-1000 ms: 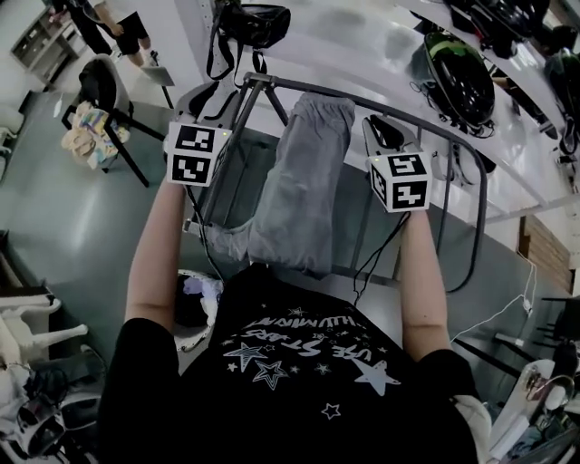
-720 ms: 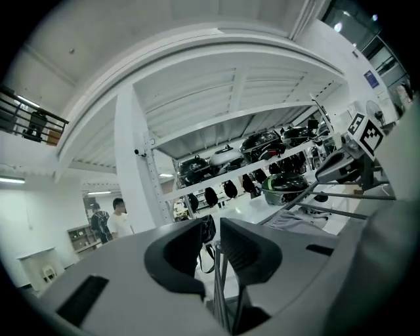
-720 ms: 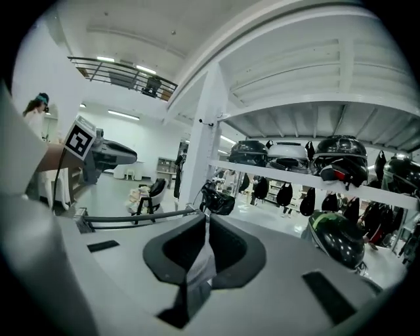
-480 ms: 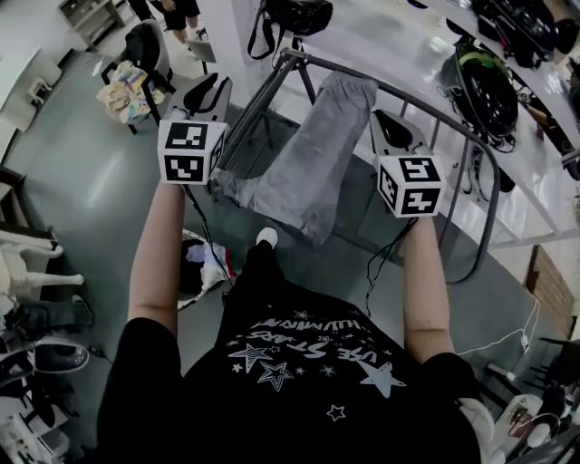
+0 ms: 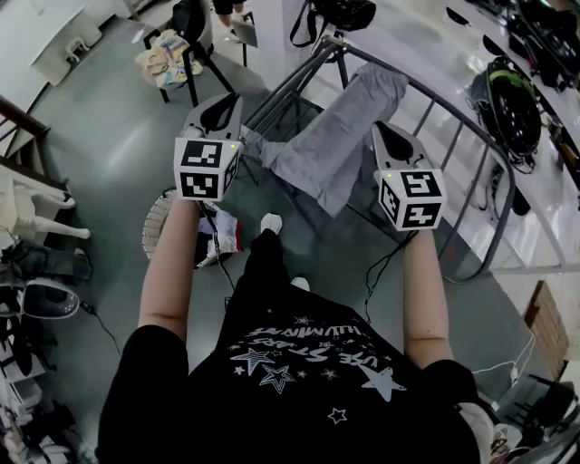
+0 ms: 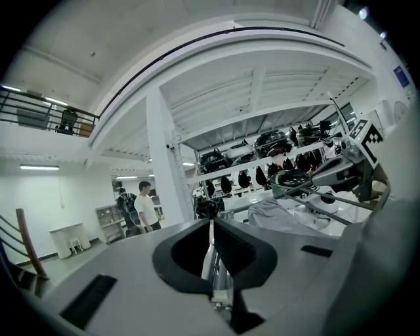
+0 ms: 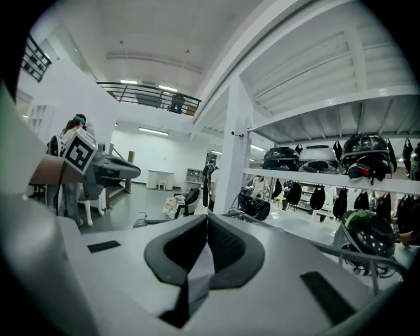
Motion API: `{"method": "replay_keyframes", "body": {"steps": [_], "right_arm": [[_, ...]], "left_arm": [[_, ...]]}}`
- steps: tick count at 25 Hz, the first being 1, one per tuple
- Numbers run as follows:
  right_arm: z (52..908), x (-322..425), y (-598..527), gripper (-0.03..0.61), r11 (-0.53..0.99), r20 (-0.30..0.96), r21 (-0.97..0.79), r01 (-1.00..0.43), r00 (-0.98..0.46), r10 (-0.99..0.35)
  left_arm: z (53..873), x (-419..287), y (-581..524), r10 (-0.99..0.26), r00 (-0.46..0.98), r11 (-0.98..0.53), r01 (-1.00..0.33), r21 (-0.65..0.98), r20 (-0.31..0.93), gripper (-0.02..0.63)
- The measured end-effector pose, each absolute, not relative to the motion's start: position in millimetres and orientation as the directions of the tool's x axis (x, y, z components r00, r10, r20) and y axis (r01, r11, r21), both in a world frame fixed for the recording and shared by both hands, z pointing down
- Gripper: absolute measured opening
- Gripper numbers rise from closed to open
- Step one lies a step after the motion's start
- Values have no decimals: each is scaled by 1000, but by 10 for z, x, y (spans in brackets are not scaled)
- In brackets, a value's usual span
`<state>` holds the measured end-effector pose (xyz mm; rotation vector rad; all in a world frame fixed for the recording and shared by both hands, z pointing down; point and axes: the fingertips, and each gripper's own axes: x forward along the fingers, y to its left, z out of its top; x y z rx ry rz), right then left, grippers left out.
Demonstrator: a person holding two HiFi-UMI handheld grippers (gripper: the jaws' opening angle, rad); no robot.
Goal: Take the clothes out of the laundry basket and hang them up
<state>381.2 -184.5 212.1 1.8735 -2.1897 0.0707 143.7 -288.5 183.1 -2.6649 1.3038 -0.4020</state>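
Note:
A grey garment [image 5: 349,131] hangs draped over the top rail of the metal drying rack [image 5: 433,89]; it also shows in the left gripper view [image 6: 279,213]. My left gripper [image 5: 220,111] is held to the left of it, apart from the cloth. Its jaws are closing, tips nearly together [image 6: 211,223] with nothing between them. On the garment's right side is my right gripper [image 5: 391,140], whose jaws are shut [image 7: 207,216] and empty. The white laundry basket [image 5: 159,213] stands on the floor under my left forearm, with some clothes [image 5: 222,237] in it.
Shelves with helmets [image 5: 507,91] run behind the rack. A chair piled with cloth [image 5: 172,54] stands at the back left. A black bag [image 5: 340,11] hangs near the rack's far end. Cables trail on the grey floor. A person [image 6: 144,207] stands far off.
Both grippers have drawn back from the hung grey garment and now stand farther from it. The view has swung left and down, so the laundry basket under my left arm shows more.

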Motion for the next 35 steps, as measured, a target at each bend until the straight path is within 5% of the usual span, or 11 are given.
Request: {"method": "replay_keyframes", "body": {"steps": [24,35], "right_arm": [[2548,1158,-2041,9,553,282,51,-831,-519,-807],[3300,-48,-1622,9,554,412,-12,-833,-508,-756]], "left_arm": [[2842,-871,-2176,-871,339,-413,-898,-155,356,29],[3541,-2177,-1397,-807,322,-423,-900,-103,496,29]]}}
